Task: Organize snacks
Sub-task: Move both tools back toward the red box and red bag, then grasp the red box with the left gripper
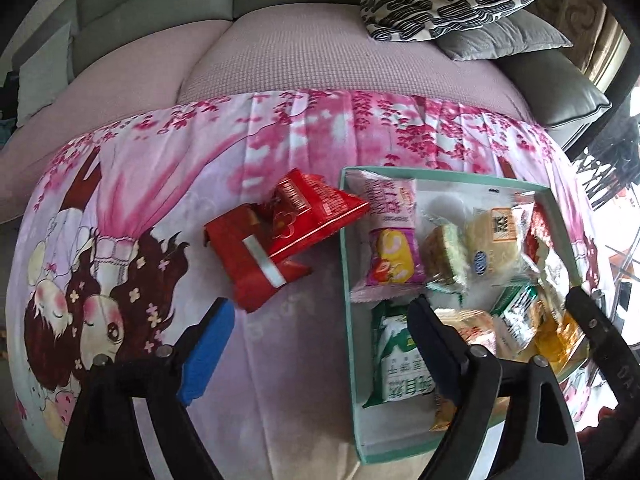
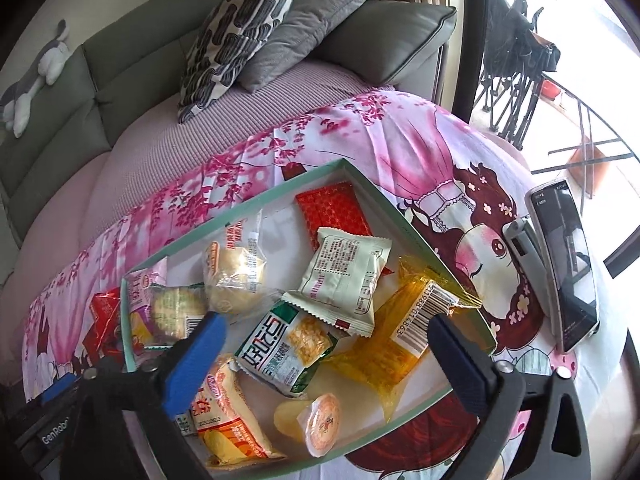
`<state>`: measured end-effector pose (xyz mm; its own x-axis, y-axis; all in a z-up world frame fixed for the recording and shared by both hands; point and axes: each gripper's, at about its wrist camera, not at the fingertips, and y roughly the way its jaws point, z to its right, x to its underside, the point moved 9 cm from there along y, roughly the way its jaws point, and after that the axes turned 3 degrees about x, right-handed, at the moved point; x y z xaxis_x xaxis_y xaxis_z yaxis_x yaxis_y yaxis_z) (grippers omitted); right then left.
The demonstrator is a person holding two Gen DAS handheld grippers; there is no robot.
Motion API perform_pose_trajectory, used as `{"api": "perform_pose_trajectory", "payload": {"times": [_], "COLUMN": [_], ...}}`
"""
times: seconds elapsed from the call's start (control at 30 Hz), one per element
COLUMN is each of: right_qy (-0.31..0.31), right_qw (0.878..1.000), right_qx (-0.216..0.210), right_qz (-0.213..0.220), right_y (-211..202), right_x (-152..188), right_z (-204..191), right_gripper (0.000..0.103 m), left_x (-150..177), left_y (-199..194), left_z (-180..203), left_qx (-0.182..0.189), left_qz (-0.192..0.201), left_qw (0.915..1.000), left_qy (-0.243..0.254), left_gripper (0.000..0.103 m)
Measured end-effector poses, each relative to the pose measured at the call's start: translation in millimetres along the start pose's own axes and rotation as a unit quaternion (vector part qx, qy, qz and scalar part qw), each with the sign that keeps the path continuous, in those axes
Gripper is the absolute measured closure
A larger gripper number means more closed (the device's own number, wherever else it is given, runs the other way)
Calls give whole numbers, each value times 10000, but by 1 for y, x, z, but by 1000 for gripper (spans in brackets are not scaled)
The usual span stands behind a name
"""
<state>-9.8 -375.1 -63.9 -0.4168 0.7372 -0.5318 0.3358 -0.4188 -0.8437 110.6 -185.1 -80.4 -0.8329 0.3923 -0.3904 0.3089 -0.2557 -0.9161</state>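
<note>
A shallow mint-green box (image 1: 343, 240) (image 2: 280, 188) lies on a pink cartoon-print cloth and holds several wrapped snacks: a pink packet (image 1: 394, 256), round cakes (image 2: 234, 280), a green-and-white packet (image 2: 280, 348), a yellow packet (image 2: 392, 344), a cream packet (image 2: 344, 276) and a red packet (image 2: 336, 212). Two red snack packets (image 1: 280, 236) lie on the cloth just left of the box. My left gripper (image 1: 320, 320) is open and empty, between the red packets and the box's left wall. My right gripper (image 2: 324, 340) is open and empty above the box's contents.
A phone on a stand (image 2: 564, 264) sits on the cloth right of the box. Patterned and grey cushions (image 2: 256, 32) lie at the sofa's back. A plush toy (image 2: 36, 76) rests on the sofa backrest. A window and balcony railing are at the right.
</note>
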Motion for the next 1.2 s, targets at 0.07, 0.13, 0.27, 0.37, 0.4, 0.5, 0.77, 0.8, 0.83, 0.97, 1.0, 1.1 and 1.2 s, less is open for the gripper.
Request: {"api": "perform_pose_trajectory", "payload": {"times": [0.07, 0.13, 0.27, 0.37, 0.4, 0.5, 0.77, 0.8, 0.83, 0.97, 1.0, 1.1, 1.2], "right_qy": [-36, -107, -231, -354, -390, -491, -771, -799, -851, -957, -996, -1149, -1219], "right_qw": [10000, 9999, 9997, 9992, 9990, 9985, 9965, 9960, 9954, 9938, 9933, 9911, 9902], "right_qx": [-30, -14, -48, -32, -24, -7, -222, -286, -342, -488, -511, -615, -612], "right_qz": [-17, -5, -70, -201, -224, -232, -250, -266, -284, -279, -288, -287, -300], "right_y": [-1, -2, -1, -1, -1, -5, -3, -2, -1, 3, 3, 3, 6], "right_x": [2, 4, 10, 17, 19, 22, 31, 33, 34, 36, 37, 39, 41], "right_z": [-3, -8, -17, -25, -28, -36, -67, -72, -78, -96, -100, -113, -119], "right_gripper": [0, 0, 0, 0, 0, 0, 0, 0, 0, 0, 0, 0, 0], "left_x": [3, 5, 5, 5, 5, 5, 3, 3, 3, 4, 4, 8, 10], "left_y": [-1, -1, -5, -8, -8, -11, -7, -6, -4, 2, 4, 9, 10], "left_z": [-6, -12, -20, -26, -28, -38, -70, -74, -80, -105, -110, -126, -136], "left_qx": [-90, -151, -150, -146, -137, -105, -241, -276, -328, -502, -523, -558, -580], "left_qz": [24, 36, 95, 102, 108, 110, 80, 71, 56, -19, -38, -117, -144], "left_qw": [10000, 9999, 9998, 9998, 9997, 9996, 9981, 9977, 9973, 9946, 9940, 9909, 9890], "left_qy": [-15, -22, -73, -131, -153, -238, -570, -610, -662, -905, -962, -1215, -1352], "left_gripper": [12, 12, 12, 12, 12, 12, 12, 12, 12, 12, 12, 12, 12]}}
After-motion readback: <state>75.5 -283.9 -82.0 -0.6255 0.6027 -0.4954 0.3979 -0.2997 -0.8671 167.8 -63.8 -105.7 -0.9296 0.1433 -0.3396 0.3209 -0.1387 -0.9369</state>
